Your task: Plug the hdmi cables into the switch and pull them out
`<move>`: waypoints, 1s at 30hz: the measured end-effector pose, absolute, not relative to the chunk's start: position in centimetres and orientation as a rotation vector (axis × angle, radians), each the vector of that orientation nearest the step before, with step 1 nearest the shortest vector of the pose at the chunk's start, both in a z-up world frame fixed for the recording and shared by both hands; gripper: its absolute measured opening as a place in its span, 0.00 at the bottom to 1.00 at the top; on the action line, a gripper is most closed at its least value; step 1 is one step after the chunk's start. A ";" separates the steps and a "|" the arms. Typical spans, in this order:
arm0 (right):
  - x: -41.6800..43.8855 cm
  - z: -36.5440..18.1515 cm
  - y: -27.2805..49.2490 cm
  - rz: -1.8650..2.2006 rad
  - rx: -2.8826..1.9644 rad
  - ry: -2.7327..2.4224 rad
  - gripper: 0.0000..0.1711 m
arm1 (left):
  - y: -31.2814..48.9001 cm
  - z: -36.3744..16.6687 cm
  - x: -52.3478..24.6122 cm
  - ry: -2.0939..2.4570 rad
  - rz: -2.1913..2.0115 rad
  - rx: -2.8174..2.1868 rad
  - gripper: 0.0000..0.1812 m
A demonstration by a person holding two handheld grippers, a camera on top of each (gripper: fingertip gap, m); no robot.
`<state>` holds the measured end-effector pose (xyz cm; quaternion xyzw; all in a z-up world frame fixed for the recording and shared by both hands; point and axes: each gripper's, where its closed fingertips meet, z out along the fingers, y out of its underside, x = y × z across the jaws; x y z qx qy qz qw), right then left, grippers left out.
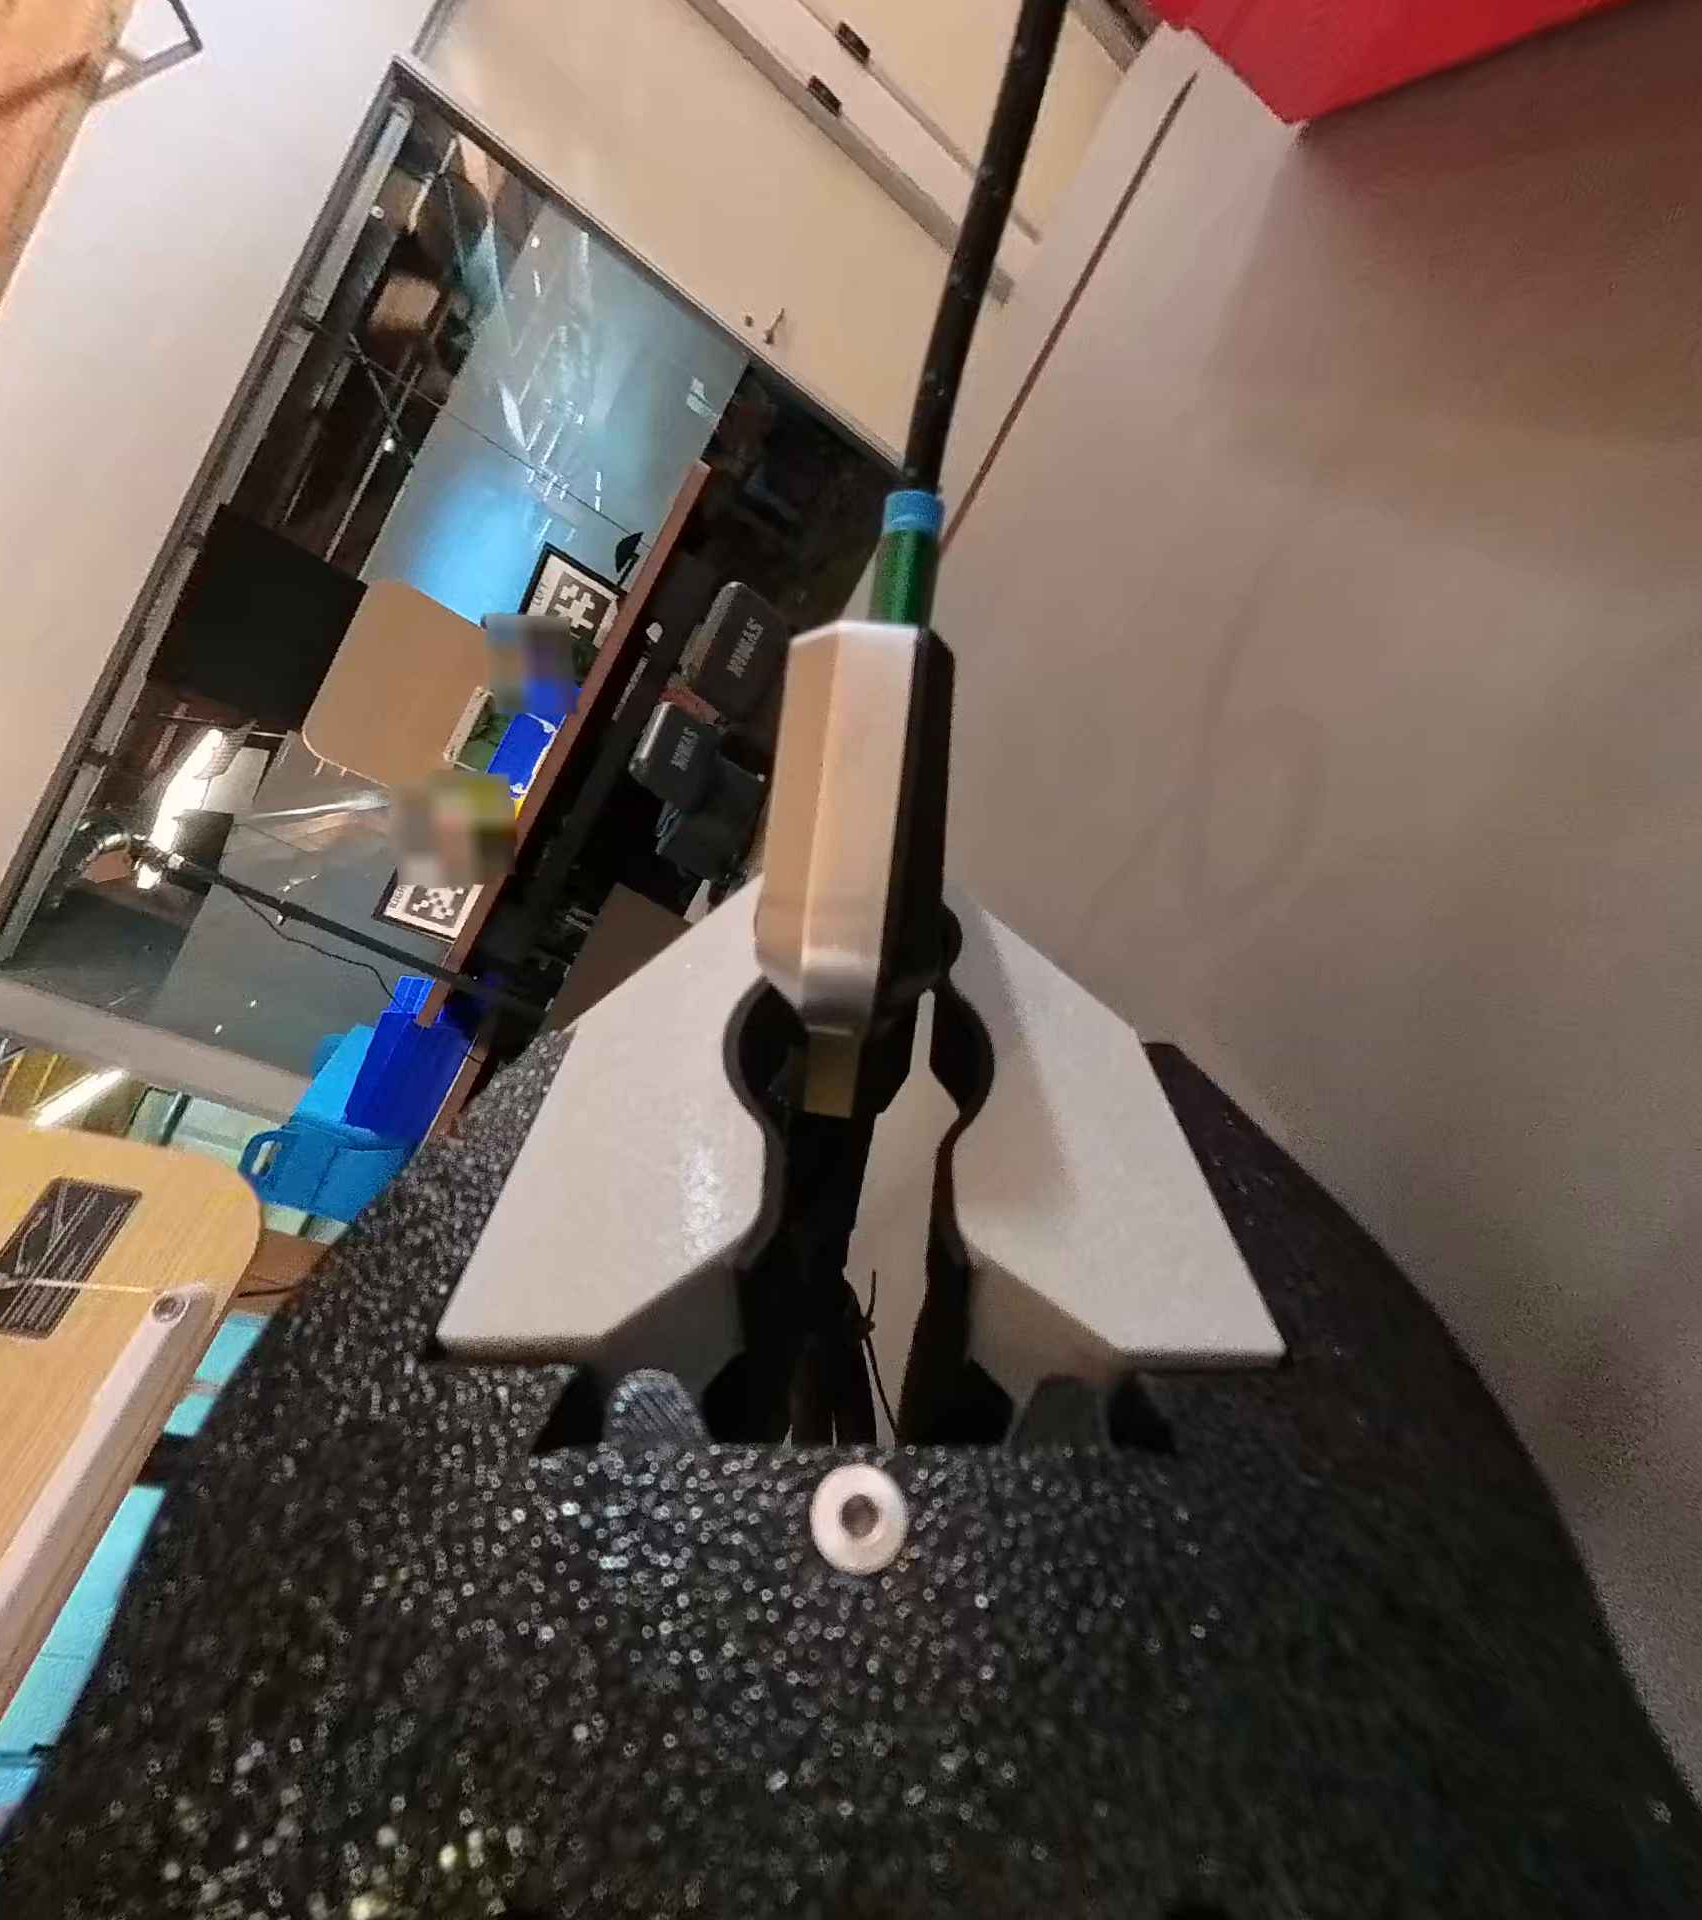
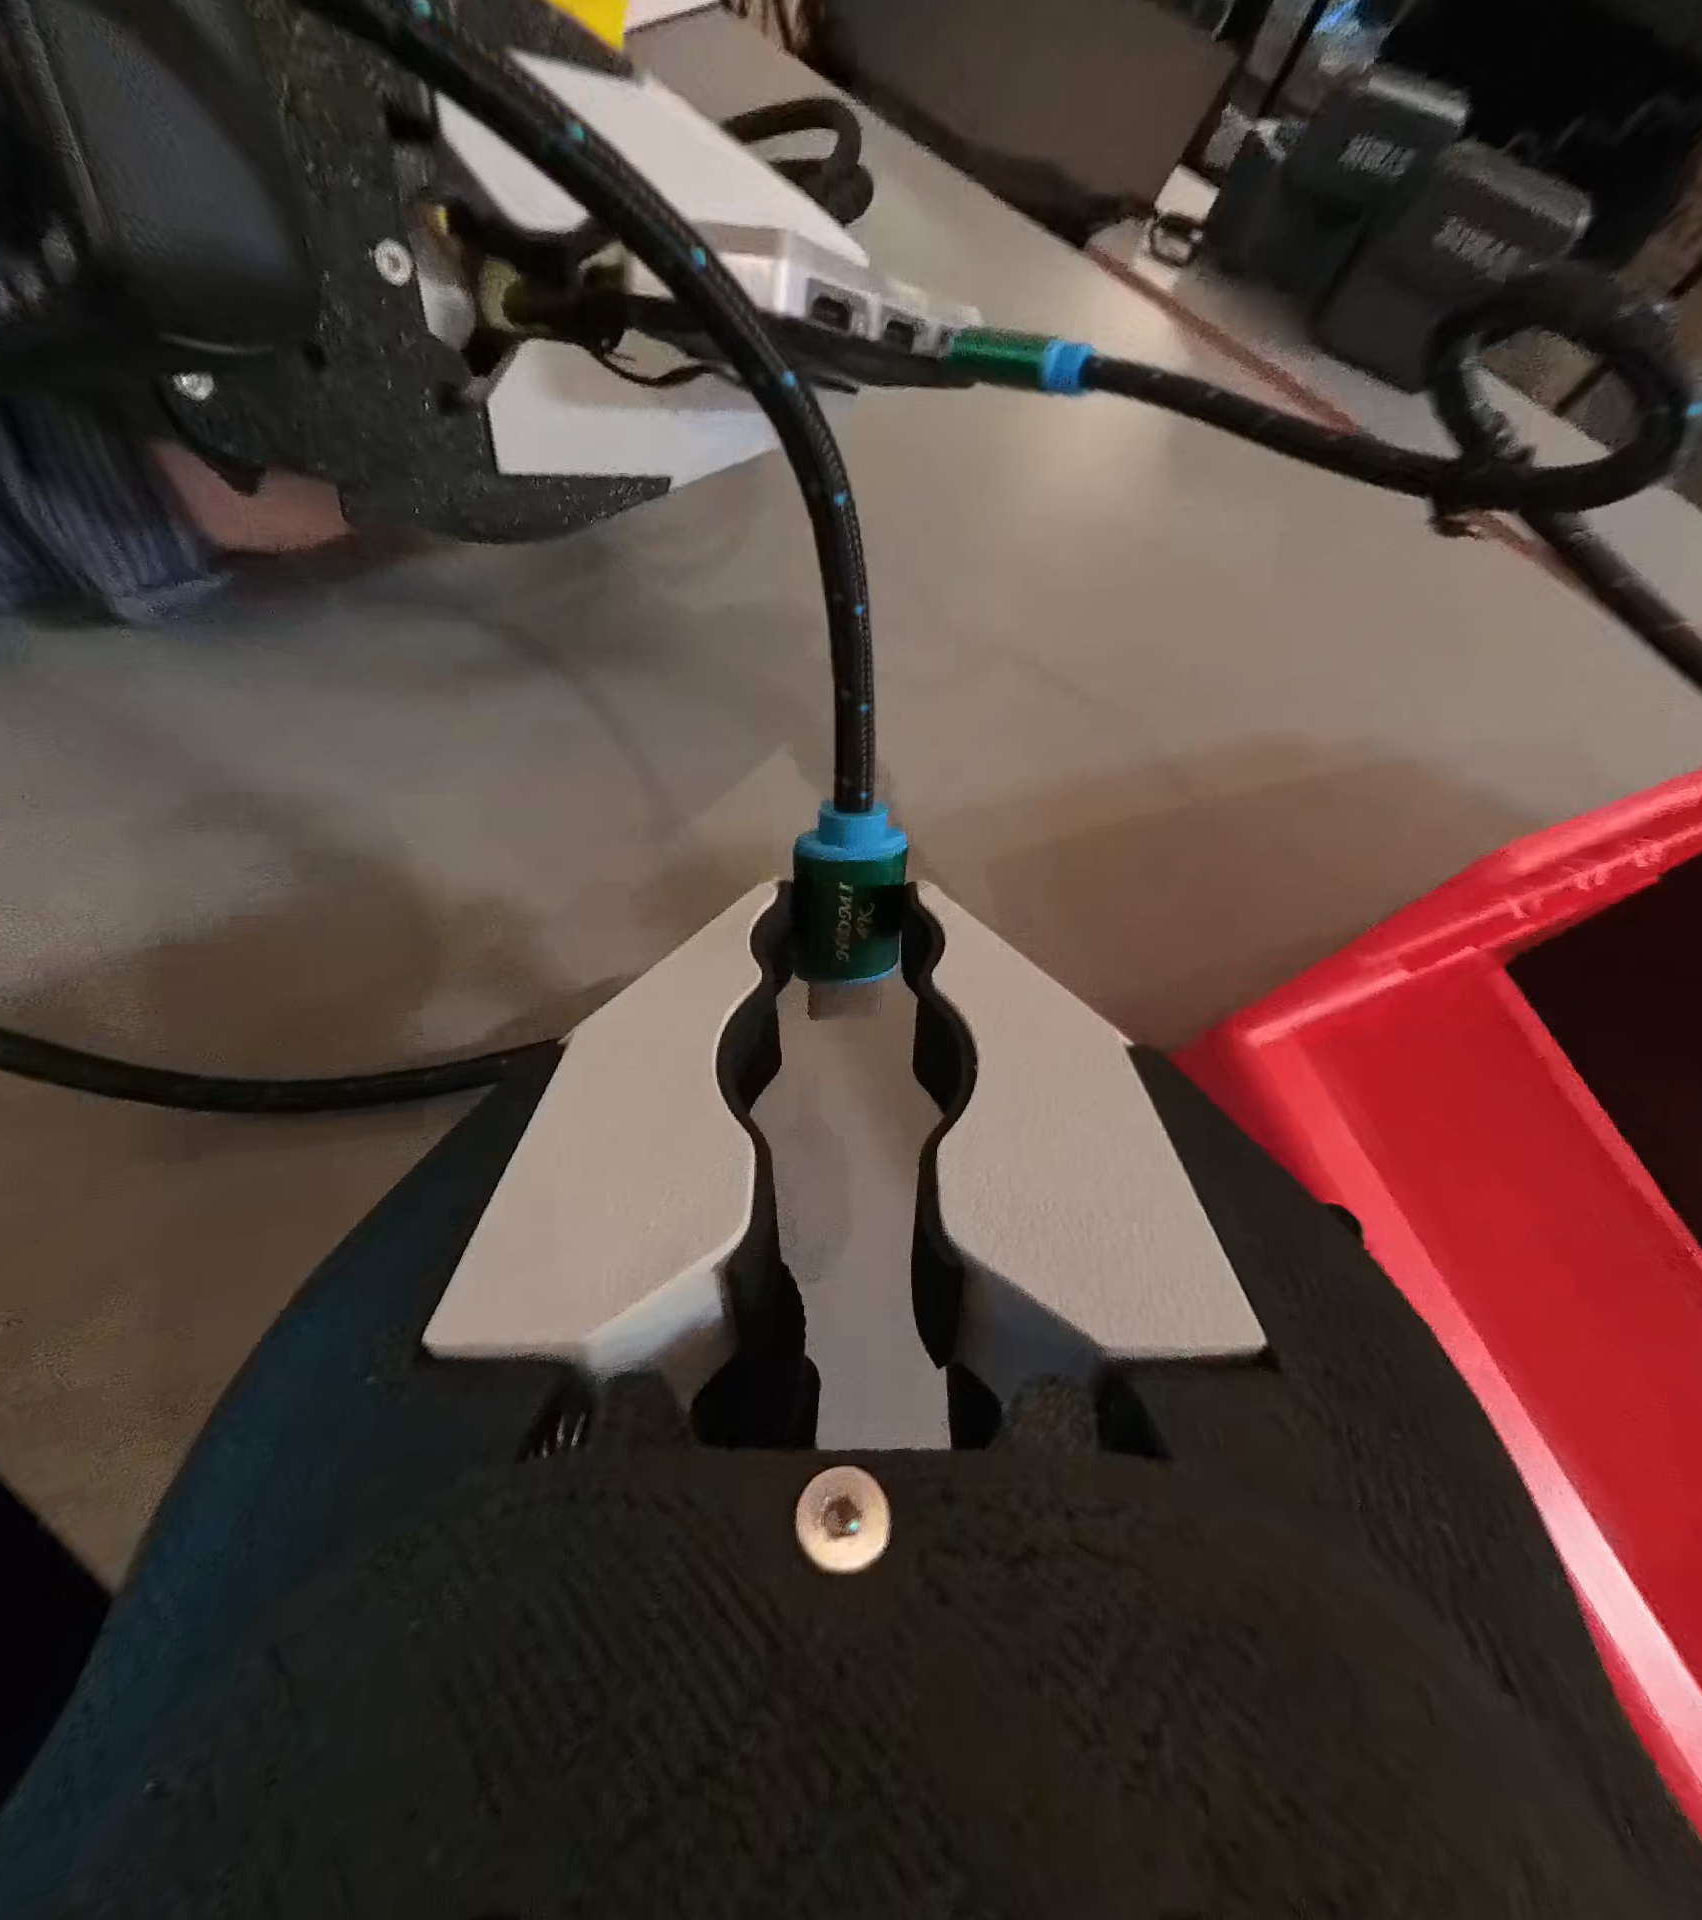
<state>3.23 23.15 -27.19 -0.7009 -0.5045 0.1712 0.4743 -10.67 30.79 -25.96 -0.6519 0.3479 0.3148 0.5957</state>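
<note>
Gripping a green-collared HDMI plug (image 2: 845, 914) at frame centre, right gripper (image 2: 847, 935) is clamped on it w/ the braided cable (image 2: 842, 623) arcing upward. Left gripper (image 1: 852, 997) pinches the silver HDMI switch (image 1: 842, 810), one cable already plugged in at its far end. Risk imo: plug sits at the fingertips, so a skewed push could twist it or jam the port, esp. w/ cable drag.

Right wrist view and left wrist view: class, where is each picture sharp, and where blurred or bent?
Right wrist view: green-and-blue HDMI plug sharp, other gripper smeared. Left wrist view: silver flat switch crisp, window frame bowed by wide-angle lens.
</note>
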 end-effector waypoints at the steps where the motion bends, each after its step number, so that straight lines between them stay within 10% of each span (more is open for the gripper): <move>1: 2.9 -27.8 23.4 0.426 -1.725 -1.253 0.11 | 31.2 -26.1 -10.7 0.823 0.732 -1.515 0.12; 16: -0.2 -31.4 24.6 0.520 -1.908 -1.460 0.15 | 31.8 -27.3 -10.3 0.880 0.643 -1.563 0.12; 20: -0.3 -31.6 24.7 0.411 -1.891 -1.538 0.03 | 31.6 -27.3 -10.2 0.885 0.624 -1.565 0.12; 30: -0.3 -17.0 21.0 0.965 -1.096 -1.211 0.02 | 30.2 -25.9 -9.4 0.871 0.516 -1.561 0.12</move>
